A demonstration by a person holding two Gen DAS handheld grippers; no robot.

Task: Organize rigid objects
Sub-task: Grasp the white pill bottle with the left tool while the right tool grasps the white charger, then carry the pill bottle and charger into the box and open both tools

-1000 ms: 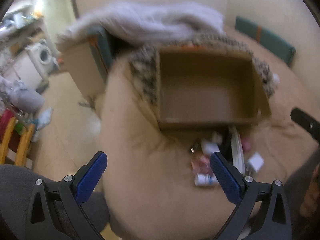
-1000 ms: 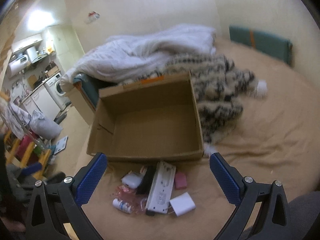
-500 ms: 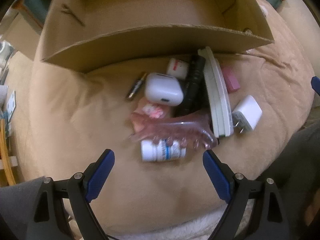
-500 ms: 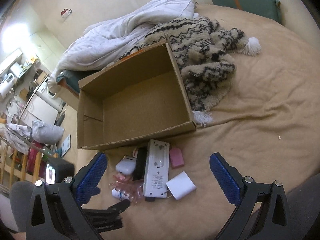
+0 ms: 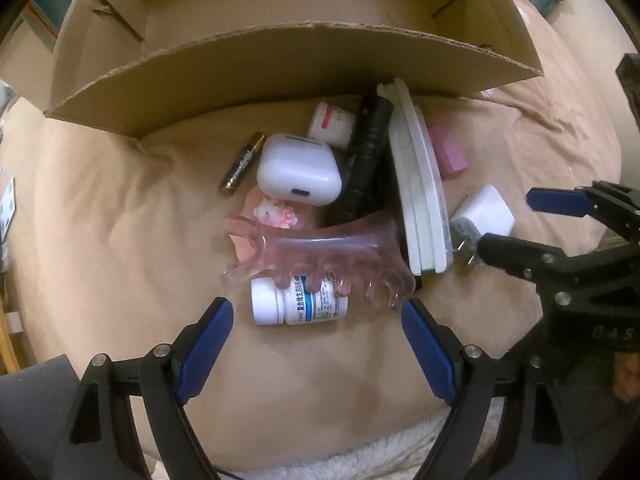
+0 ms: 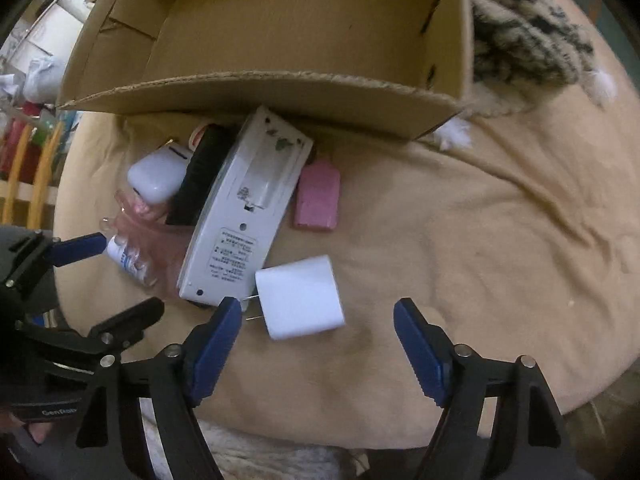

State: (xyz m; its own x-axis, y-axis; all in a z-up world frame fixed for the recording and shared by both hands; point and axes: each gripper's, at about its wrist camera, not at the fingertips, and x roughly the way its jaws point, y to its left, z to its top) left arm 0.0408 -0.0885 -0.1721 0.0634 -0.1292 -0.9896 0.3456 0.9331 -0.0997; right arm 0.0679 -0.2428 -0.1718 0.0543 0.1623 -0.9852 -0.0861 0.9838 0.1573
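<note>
**Both claws low over the clutter by the box**

The left claw (image 5: 316, 316) hangs over the white pill bottle (image 5: 298, 302), jaws apart and just narrowed, touching nothing; the pink hair clip (image 5: 320, 258) lies across the bottle; the right claw (image 6: 318, 322) straddles the white charger (image 6: 300, 298), jaws likewise just narrowed, pads not pressing; all rest on the tan bed cover (image 6: 460, 240) beside the empty cardboard box (image 6: 280, 92).

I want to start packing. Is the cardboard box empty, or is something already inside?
Empty as far as shown: the cardboard box shows only its bare brown floor. The near wall hides the strip of floor just behind it.
</note>
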